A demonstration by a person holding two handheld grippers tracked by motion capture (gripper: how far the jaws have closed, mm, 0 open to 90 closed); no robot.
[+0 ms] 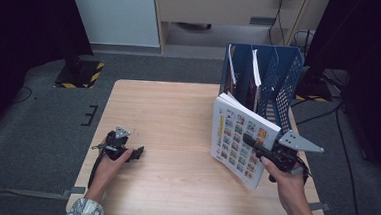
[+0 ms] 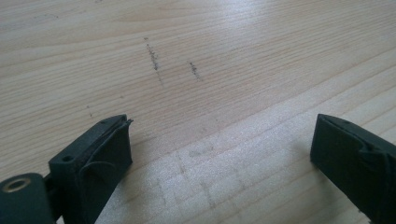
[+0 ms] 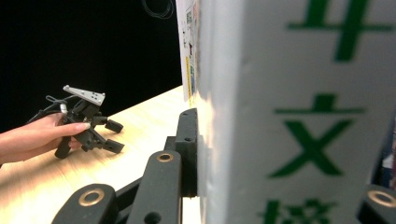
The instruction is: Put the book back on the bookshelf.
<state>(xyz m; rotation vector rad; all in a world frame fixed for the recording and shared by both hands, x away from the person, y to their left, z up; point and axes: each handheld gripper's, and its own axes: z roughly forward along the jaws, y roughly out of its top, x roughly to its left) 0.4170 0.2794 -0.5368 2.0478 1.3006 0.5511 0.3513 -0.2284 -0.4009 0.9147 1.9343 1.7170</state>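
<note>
A thick white book (image 1: 239, 139) with a grid of small coloured pictures on its cover is held upright and tilted above the right half of the wooden table (image 1: 173, 116). My right gripper (image 1: 256, 144) is shut on the book; in the right gripper view one black pad (image 3: 189, 149) presses flat on the cover next to the white spine (image 3: 299, 112) with green characters. My left gripper (image 1: 134, 153) rests low on the table at the left, open, with bare wood between its fingers (image 2: 100, 154).
A blue perforated file rack (image 1: 262, 82) with upright dividers stands at the table's back right corner, just behind the book, holding a couple of thin books or papers. Dark floor, cables and a yellow-black stand base (image 1: 80, 73) surround the table.
</note>
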